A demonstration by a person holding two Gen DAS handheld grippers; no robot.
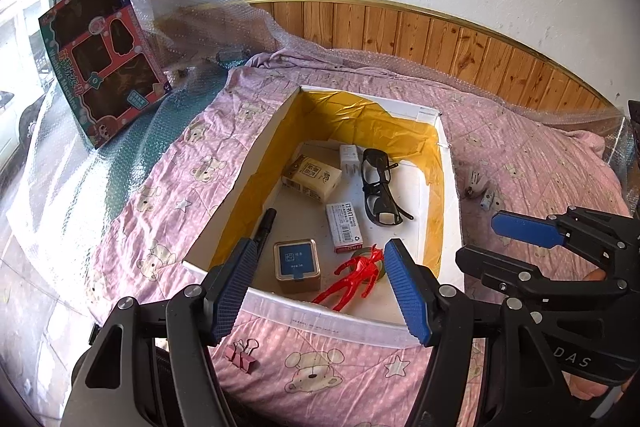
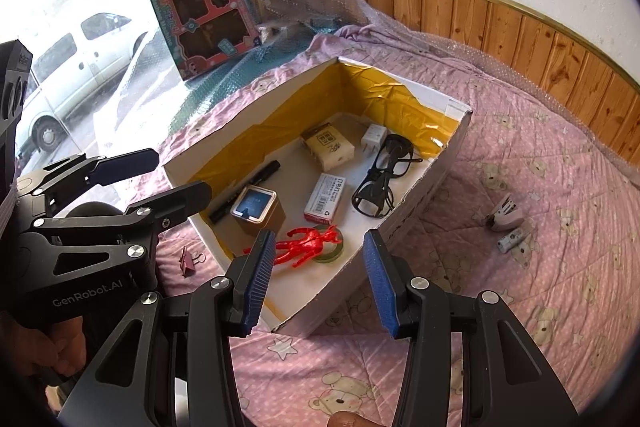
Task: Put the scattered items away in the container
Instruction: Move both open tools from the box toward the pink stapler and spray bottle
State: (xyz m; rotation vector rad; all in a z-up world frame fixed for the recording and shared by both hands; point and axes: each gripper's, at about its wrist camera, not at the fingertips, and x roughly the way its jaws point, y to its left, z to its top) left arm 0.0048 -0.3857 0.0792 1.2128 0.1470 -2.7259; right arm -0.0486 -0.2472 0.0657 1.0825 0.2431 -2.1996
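Both grippers (image 1: 320, 291) (image 2: 320, 283) hover open-fingered over box (image 1: 224, 227).

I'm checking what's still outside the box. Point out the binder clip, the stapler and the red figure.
binder clip (image 1: 241, 350): left wrist view, pink body.
stapler (image 2: 505, 217): right wrist view, its top.
red figure (image 2: 306, 243): right wrist view, torso, inside the box.

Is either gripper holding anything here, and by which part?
Nothing is held. The left gripper and right gripper are both open and empty above the box.

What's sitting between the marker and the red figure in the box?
The square tin with the blue lid, between marker and red figure; clearest in the right wrist view.
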